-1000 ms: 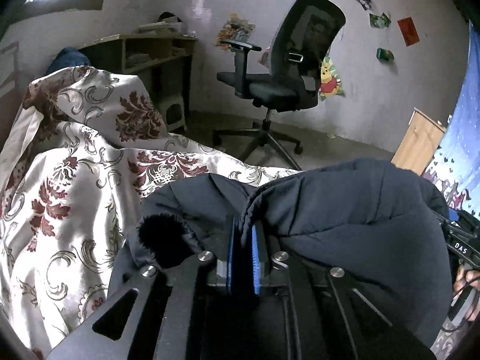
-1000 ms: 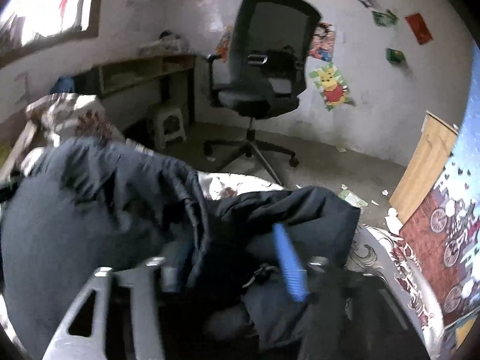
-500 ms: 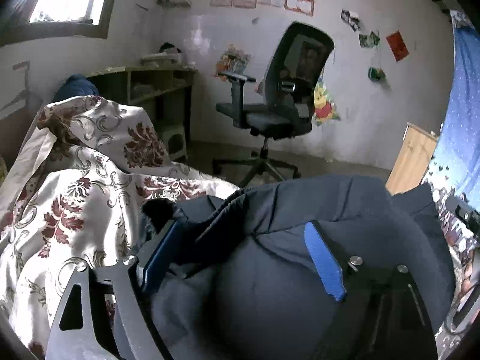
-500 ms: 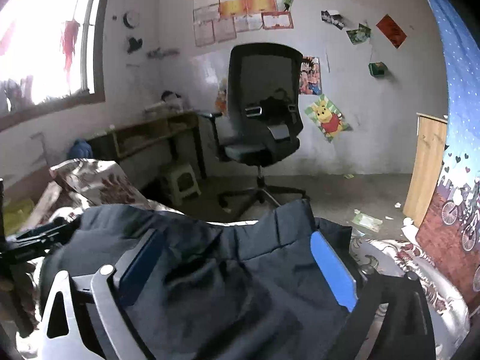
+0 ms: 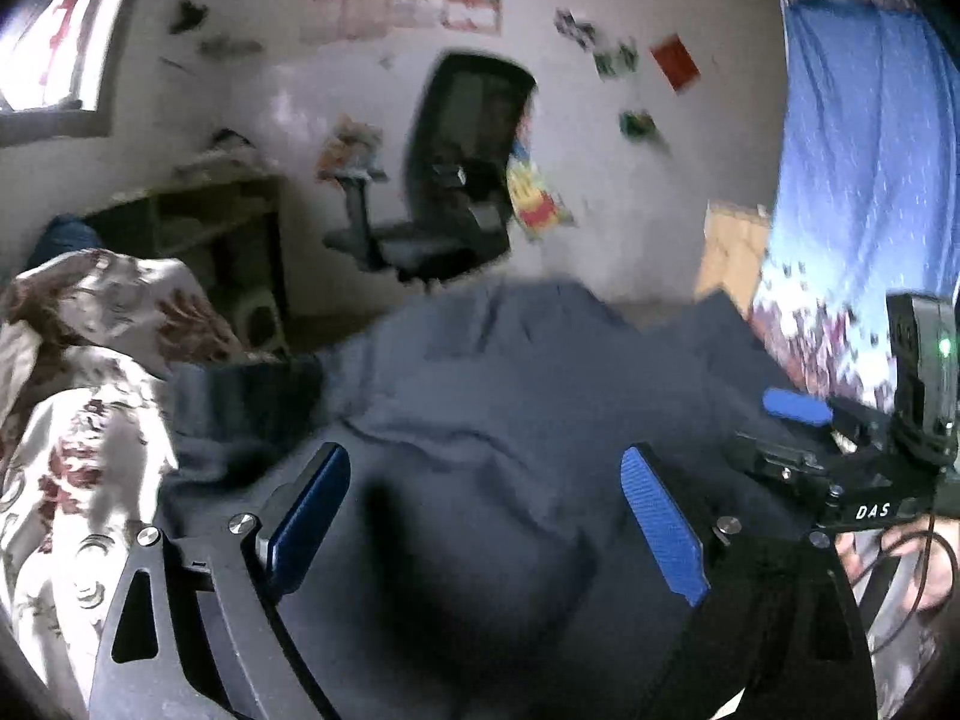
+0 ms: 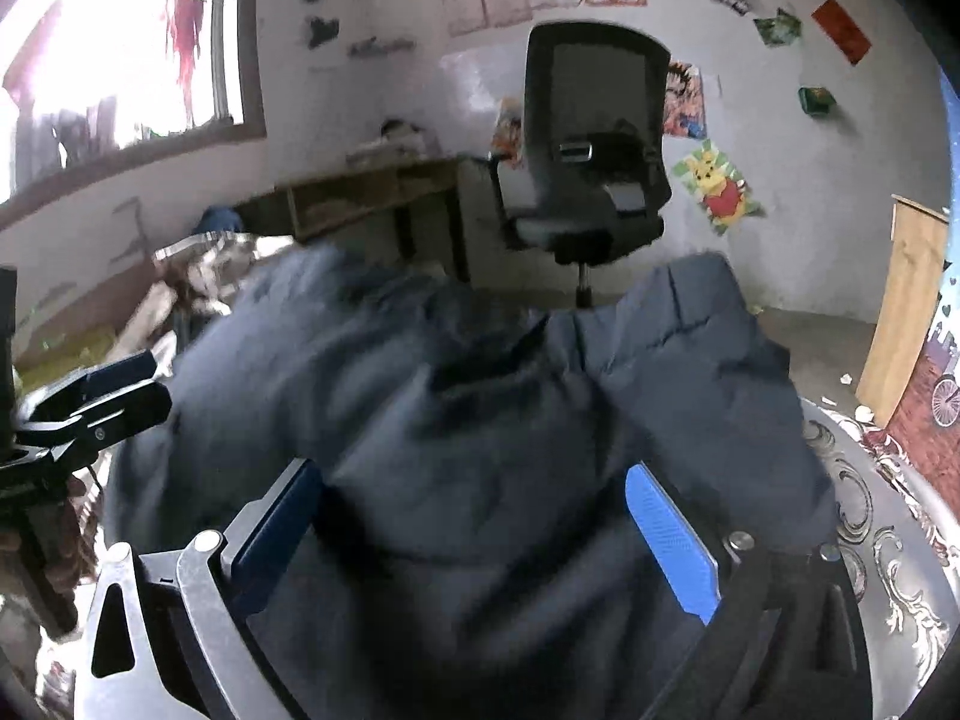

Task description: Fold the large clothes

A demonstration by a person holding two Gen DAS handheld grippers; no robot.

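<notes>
Dark navy padded jacket spread in a rumpled heap across the middle of the left wrist view, lying on a cream bedspread patterned with maroon flowers. Left gripper low over the jacket, jaws opening and already wide, blue pads well apart with only loose cloth seen between them, nothing pinched. Right gripper at the right edge, one blue fingertip over the jacket's far side, part of a hand beneath its black body. Beyond the bed, a black office chair, a low wooden desk, a white wall with posters, a blue patterned curtain on the right.

Same jacket filling the centre of the right wrist view, much blurred, folds bunched toward the far edge. Right gripper spread about as wide as seen anywhere here, one blue pad on each side of the cloth, neither pressing it, nothing held. Left gripper at the left edge beside the jacket. Bedspread showing bare at lower right. Office chair and desk against the back wall, bright window upper left, wooden board leaning at the right.
</notes>
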